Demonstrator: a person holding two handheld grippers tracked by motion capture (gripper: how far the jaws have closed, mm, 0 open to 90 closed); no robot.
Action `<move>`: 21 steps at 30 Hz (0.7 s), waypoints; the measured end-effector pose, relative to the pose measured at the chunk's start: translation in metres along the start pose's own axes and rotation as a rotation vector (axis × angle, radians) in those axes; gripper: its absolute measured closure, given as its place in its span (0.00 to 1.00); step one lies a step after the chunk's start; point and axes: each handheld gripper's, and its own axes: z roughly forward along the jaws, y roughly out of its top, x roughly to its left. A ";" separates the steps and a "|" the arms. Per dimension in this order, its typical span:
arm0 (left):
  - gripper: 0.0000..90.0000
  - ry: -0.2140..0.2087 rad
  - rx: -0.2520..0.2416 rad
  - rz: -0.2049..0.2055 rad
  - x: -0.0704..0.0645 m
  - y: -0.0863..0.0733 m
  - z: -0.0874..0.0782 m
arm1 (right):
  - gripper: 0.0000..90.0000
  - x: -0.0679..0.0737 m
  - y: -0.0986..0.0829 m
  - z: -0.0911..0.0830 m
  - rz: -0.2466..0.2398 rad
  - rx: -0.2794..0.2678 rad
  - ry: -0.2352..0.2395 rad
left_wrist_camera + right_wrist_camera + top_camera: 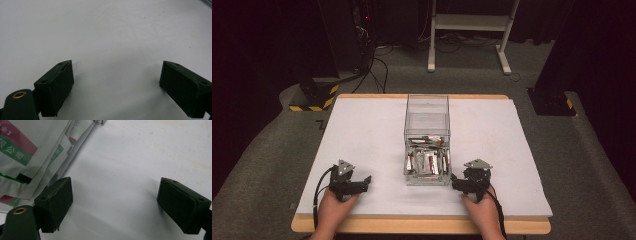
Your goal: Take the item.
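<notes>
A clear plastic box (427,120) stands in the middle of the white table top (362,135), its near half packed with several small white sachets (428,161) with red and green print. My left gripper (363,183) rests near the table's front edge, left of the box, open with bare white surface between its jaws (116,80). My right gripper (456,183) rests just right of the box's near corner, open and holding nothing (115,200). In the right gripper view the sachets (27,157) show through the box wall right beside the left jaw.
The white sheet lies on a wooden table whose edge (422,225) shows at the front. Beyond it, on the grey floor, stand a white frame (472,25), black stands with yellow-black striped bases (314,97), and cables (377,70).
</notes>
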 end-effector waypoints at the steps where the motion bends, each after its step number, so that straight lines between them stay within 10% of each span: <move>1: 0.13 0.000 0.007 0.006 0.000 0.000 0.000 | 0.15 0.000 0.000 0.000 0.000 0.000 0.000; 21: 0.13 0.002 -0.005 -0.004 0.000 0.000 0.000 | 0.15 0.000 0.000 0.000 -0.001 0.000 0.000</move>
